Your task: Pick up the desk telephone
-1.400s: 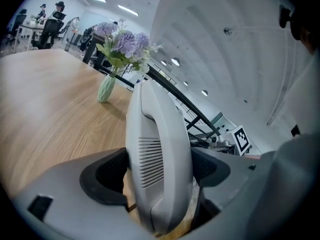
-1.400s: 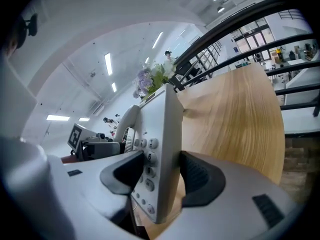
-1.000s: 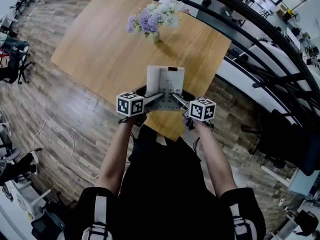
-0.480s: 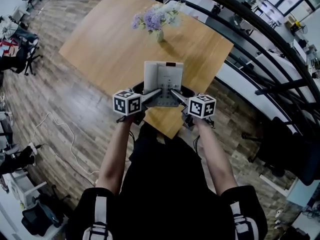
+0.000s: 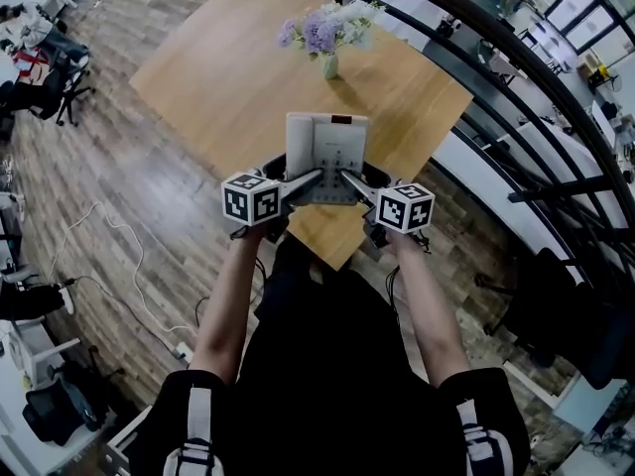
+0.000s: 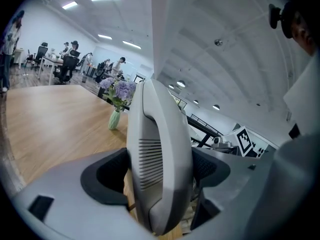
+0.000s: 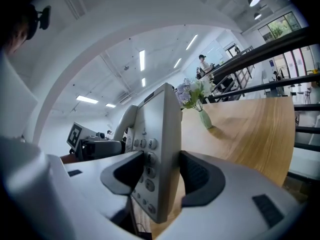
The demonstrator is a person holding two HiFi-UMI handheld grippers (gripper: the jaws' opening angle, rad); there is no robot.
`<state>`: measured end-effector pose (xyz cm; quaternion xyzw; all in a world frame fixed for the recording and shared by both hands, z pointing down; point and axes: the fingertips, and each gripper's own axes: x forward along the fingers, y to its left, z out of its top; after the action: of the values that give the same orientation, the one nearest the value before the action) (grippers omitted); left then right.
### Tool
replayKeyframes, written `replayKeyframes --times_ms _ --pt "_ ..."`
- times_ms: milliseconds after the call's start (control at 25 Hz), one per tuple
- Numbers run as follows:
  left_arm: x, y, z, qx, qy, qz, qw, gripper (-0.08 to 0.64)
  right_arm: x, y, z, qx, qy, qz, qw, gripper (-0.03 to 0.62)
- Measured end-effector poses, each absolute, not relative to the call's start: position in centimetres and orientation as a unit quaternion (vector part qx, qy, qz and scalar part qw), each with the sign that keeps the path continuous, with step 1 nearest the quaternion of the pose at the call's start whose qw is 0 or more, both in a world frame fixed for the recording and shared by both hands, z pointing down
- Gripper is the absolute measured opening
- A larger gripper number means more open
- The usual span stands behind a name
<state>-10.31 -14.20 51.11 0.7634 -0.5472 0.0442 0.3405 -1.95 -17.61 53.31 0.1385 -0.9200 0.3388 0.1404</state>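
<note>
From my head camera, looking down past my forearms, I hold the telephone point(image 5: 326, 157) between both tools, above the near corner of the wooden table point(image 5: 218, 77). Its face is turned up towards me. My left gripper point(image 5: 314, 178) comes in from the left and my right gripper point(image 5: 347, 178) from the right. Their tips meet the lower part of the telephone, close to each other. A vase of flowers point(image 5: 325, 38) stands further back on the table, well apart from the telephone. Wood-patterned floor point(image 5: 109, 216) lies to the left, and a dark railing point(image 5: 516, 97) runs along the right.

In my left gripper view, the jaws are closed onto the handset point(image 6: 159, 154). It stands on edge between the dark pads, one pad pressing each side, with its slotted earpiece end facing the camera. The table stretches away to the left with the vase on it. The marker cube point(image 6: 246, 140) of my other tool shows at the right.

In my right gripper view, the jaws are clamped on the keypad side of the telephone's body. One pad sits on the button face and the other on the back. The handset's curve rises behind the body, and my left gripper shows beyond it at the left. The vase stands on the table further off to the right.
</note>
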Motion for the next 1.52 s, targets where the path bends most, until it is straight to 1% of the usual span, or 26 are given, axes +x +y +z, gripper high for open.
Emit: replayKeyframes --times_ms 280,720,1520 --pt "-12.0 -13.1 49.4 0.755 -0.568 0.033 0.326 0.397 -3.7 -16.8 51.6 0.122 -0.927 0.326 0.137 0.241" --pt "-11.7 -12.6 48.0 0.749 -0.586 0.030 0.309 0.396 -3.6 -16.6 50.2 0.102 -0.935 0.309 0.142 0.241" --pt "-13.0 -10.5 48.2 0.729 -0.606 0.022 0.319 0.396 -5.1 -14.9 50.1 0.077 -0.937 0.302 0.159 0.239"
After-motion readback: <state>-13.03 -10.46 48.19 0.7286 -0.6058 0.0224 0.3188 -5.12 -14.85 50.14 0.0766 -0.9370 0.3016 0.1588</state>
